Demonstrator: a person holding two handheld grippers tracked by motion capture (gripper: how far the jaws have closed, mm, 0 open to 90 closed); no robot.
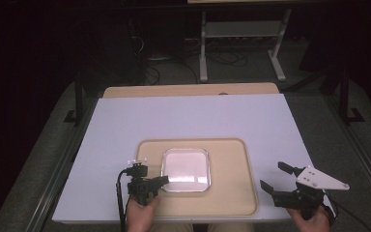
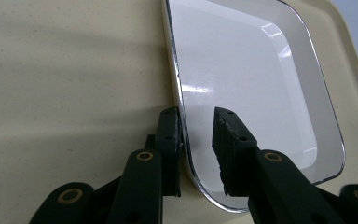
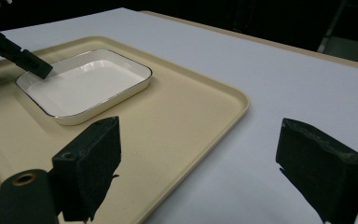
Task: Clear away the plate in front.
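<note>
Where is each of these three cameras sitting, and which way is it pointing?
High view: above the person's side, facing forward and down on the table; hands, left gripper and right gripper show.
Left gripper view: rides that gripper, its jaws astride the white dish rim.
Right gripper view: rides that gripper, facing across the tray.
All share dish and tray.

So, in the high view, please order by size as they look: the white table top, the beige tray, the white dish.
1. White table top
2. Beige tray
3. White dish, lying on the tray
</note>
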